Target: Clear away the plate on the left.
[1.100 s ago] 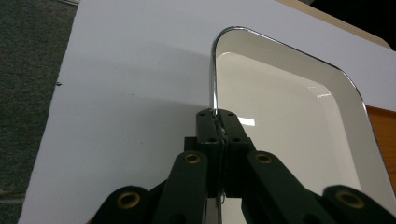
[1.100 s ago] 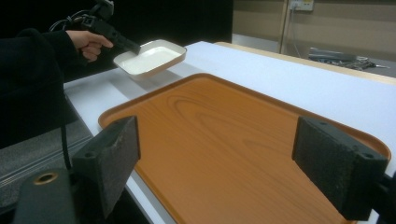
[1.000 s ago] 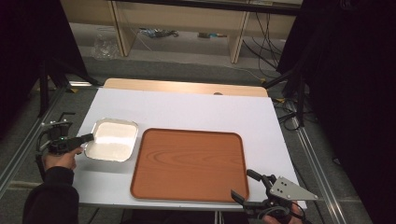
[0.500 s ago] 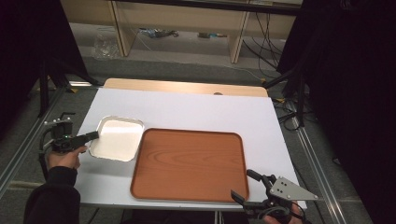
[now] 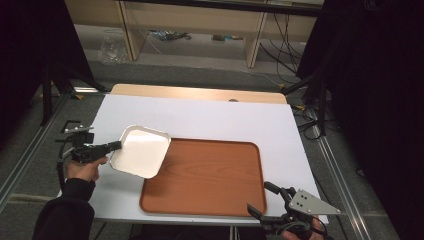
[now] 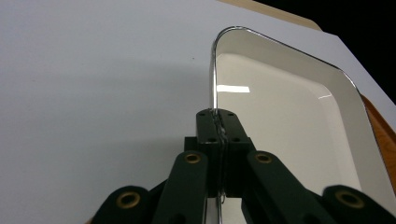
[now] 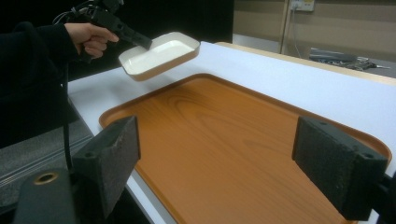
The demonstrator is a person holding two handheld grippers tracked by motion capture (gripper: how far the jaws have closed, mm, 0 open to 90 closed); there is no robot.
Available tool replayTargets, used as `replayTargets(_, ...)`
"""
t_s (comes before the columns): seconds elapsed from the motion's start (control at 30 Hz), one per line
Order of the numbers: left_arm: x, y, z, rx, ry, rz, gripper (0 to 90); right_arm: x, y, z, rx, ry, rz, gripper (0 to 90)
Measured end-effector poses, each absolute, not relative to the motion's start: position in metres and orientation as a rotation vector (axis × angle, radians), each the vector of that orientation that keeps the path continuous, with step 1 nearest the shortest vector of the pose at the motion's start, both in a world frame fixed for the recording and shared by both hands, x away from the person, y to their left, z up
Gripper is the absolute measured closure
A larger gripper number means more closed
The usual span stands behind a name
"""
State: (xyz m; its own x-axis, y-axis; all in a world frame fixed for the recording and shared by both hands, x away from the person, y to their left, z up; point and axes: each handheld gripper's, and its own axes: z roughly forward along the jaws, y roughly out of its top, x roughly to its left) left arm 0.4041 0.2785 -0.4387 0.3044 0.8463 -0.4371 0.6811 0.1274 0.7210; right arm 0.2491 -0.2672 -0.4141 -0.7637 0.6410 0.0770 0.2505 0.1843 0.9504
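Tray surface: the wooden tray (image 5: 210, 175) lies bare, open from above.
Left corner: the white dish (image 5: 141, 150), held aloft, overhangs it.
Far table (image 5: 210, 115): unobstructed.

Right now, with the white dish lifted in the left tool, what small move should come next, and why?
Probably carry the white dish a little further right and lower it onto the wooden tray. The left tool is clamped on the dish's rim, the dish hangs above the table, and only its far corner overlaps the tray's edge. The right tool waits open at the tray's near corner.
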Motion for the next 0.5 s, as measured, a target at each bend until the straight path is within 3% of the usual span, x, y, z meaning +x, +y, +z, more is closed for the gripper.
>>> replayTargets(0.5, 0.406, 0.235, -0.444, 1.685, 1.350, 0.152, 88.5, 0.248, -0.267, -0.414, 0.854, 2.112, 1.590, 16.2)
